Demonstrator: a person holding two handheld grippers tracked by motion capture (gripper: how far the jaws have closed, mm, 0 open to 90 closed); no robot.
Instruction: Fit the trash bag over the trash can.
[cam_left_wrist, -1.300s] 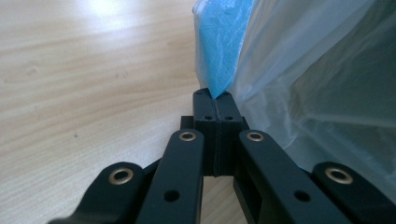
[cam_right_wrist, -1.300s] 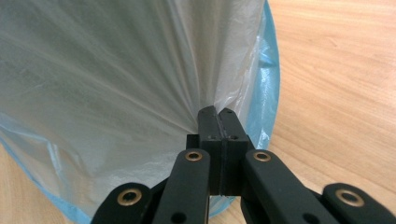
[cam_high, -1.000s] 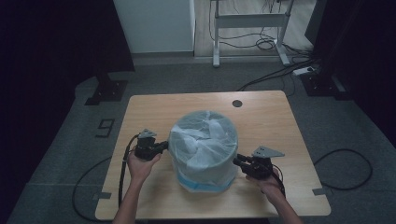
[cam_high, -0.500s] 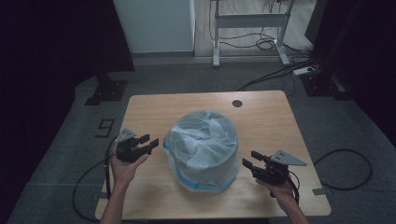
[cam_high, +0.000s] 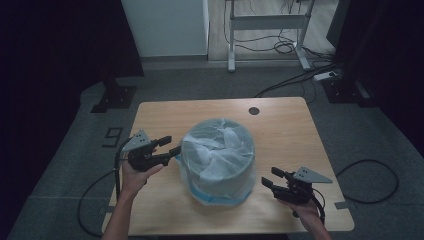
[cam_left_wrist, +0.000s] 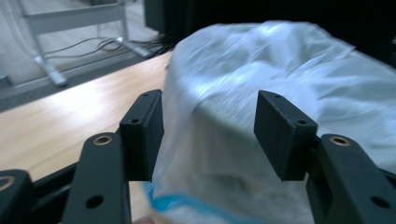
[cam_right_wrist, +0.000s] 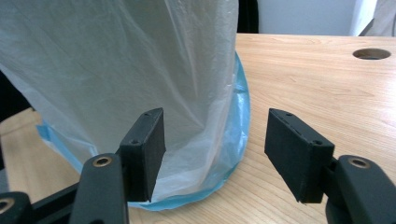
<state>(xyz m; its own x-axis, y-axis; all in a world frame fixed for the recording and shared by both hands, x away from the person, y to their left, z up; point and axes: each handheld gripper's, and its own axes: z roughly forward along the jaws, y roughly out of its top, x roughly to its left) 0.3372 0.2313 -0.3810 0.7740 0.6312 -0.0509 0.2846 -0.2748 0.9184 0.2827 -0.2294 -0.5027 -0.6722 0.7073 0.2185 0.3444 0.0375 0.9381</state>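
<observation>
At the table's (cam_high: 150, 112) middle a bin (cam_high: 218, 160) stands wrapped in a clear bag (cam_high: 220, 145), its blue hem pooled around the base. Nothing is gripped: the left gripper (cam_high: 169, 145), raised level beside the bin's upper wall, and the right gripper (cam_high: 270, 177), low near the hem, have just been opening, jaws apart and empty.

A big round bin (cam_high: 218, 160) is standing upright in the middle of the wooden table (cam_high: 285, 125). A thin see-through white bag (cam_high: 222, 145) is covering it all over — top and sides. The bag is looking crinkly, and its blue edge (cam_right_wrist: 233, 154) is lying bunched on the table around the bottom — all the way round.
</observation>
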